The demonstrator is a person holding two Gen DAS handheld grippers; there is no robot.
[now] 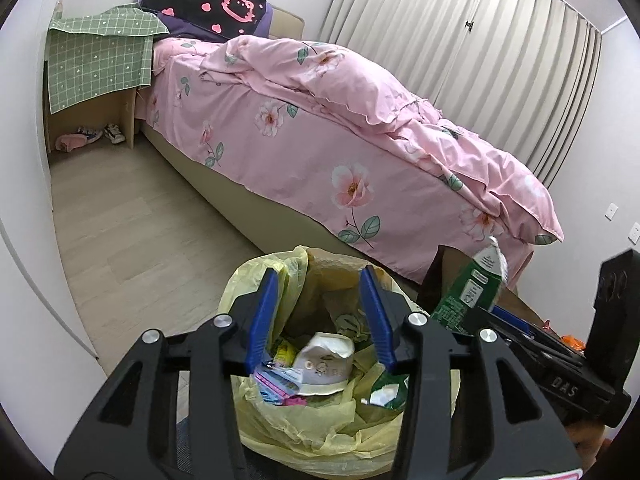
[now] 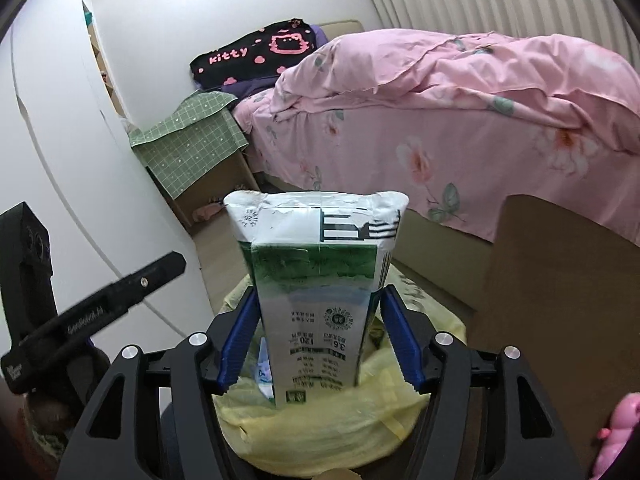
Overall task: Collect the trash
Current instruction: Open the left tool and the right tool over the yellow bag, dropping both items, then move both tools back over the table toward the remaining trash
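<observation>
Hovering over a yellow trash bag [image 1: 320, 432], the left hand-held gripper [image 1: 322, 312] stands released, nothing between its blue pads; crumpled packaging [image 1: 324, 364] already lies inside the bag. At three o'clock in the left wrist view, the right hand-held gripper [image 2: 318, 336] carries a green-and-white milk carton [image 2: 316, 280] upright, directly above the bag's mouth. Its jaws stand wide on either side of the carton; whether the pads press on it cannot be told. Step in hand, as judged: depositing the carton. The next move calls for freeing the carton so it falls inside the rim, clear of the bed [image 1: 320, 140] at twelve o'clock.
</observation>
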